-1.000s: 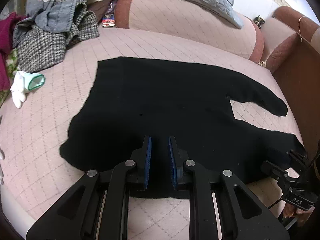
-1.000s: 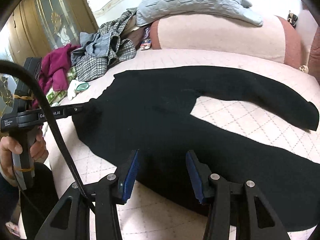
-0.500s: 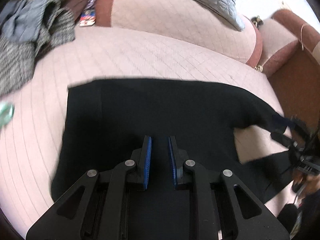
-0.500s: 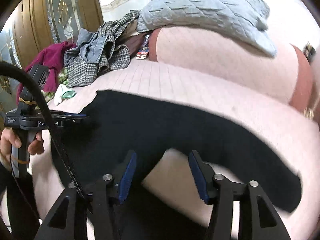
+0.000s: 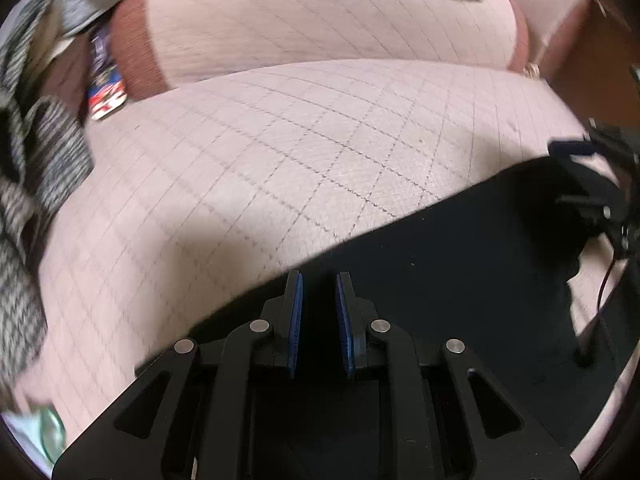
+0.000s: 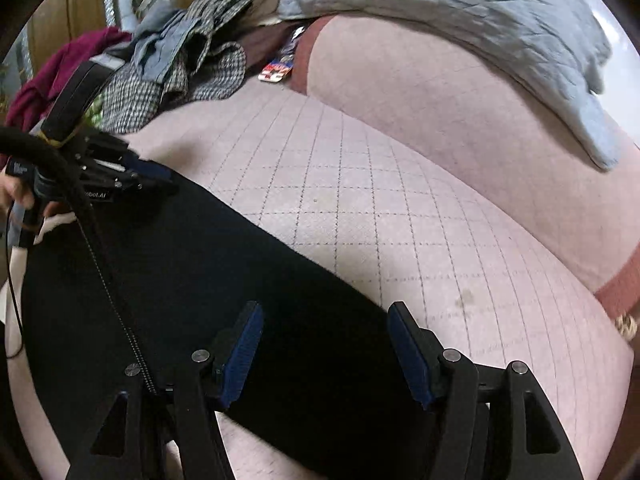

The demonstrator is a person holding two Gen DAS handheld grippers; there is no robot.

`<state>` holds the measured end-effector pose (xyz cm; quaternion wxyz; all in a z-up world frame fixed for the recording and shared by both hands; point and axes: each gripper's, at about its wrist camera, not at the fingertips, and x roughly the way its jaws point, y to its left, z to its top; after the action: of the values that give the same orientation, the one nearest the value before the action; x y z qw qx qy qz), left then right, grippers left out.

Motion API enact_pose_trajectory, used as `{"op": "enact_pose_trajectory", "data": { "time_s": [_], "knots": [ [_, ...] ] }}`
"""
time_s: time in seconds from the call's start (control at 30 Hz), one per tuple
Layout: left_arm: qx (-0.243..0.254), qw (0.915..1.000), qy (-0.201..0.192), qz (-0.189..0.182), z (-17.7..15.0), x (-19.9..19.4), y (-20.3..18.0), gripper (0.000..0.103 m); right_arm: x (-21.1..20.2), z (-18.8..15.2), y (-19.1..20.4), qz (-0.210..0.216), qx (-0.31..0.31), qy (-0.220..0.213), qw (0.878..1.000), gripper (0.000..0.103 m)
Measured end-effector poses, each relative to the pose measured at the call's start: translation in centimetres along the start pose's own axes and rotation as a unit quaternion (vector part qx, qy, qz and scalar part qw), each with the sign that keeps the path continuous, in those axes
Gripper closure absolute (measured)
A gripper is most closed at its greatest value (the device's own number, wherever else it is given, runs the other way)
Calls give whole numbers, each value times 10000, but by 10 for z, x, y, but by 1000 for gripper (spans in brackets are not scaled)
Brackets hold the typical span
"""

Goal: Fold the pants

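Black pants (image 5: 440, 280) lie on the pink quilted bed (image 5: 280, 160), their far edge running slantwise just past my fingertips. My left gripper (image 5: 319, 300) is shut on black cloth at that edge; the right wrist view shows it (image 6: 156, 174) pinching the pants (image 6: 200, 280) at the left, with a person's hand (image 6: 16, 192) on its handle. My right gripper (image 6: 325, 320) stands with its jaws wide apart over the pants' far edge; cloth lies between them, and the pads do not press on it. In the left wrist view the right gripper (image 5: 564, 174) is at the far right, with cloth bunched by its fingers.
A heap of clothes (image 6: 180, 64) is piled at the back left. A grey quilt (image 6: 480, 20) drapes over the pink bolster (image 6: 440, 120) behind the bed. A small colourful packet (image 6: 276, 72) lies by the bolster. A white and green thing (image 5: 44, 436) sits near the left edge.
Both grippers moved away across the bed with the near side of the pants, which now lies folded over the far side. The right gripper's jaws widened. The left stayed shut.
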<state>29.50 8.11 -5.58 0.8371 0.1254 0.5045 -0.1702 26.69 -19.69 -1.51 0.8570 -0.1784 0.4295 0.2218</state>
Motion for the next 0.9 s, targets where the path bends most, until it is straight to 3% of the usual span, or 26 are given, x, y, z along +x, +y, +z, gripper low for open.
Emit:
{"op": "enact_pose_trajectory", "data": {
  "time_s": [0.2, 0.37, 0.63, 0.7, 0.77, 0.83, 0.9],
  "knots": [
    [487, 9987, 96, 105, 9, 4, 3, 87, 26, 8, -10, 41, -304, 329, 9990, 41],
    [1018, 9943, 265, -166, 6, 0, -1, 87, 28, 4, -12, 421, -380, 379, 9977, 37],
    [1080, 9916, 648, -306, 24, 14, 6, 85, 43, 2, -23, 617, -311, 638, 9956, 32],
    [1215, 9897, 678, -339, 23, 18, 4, 67, 45, 1, -25, 683, -325, 679, 9948, 30],
    [1337, 9890, 631, -65, 24, 19, 2, 41, 47, 1, -26, 758, -329, 694, 9942, 27],
    [1351, 9887, 642, 75, 27, 23, 6, 28, 49, 2, -24, 820, -355, 710, 9935, 23],
    [1284, 9890, 727, 86, 28, 26, 10, 25, 49, 2, -23, 834, -442, 744, 9927, 23]
  ]
}}
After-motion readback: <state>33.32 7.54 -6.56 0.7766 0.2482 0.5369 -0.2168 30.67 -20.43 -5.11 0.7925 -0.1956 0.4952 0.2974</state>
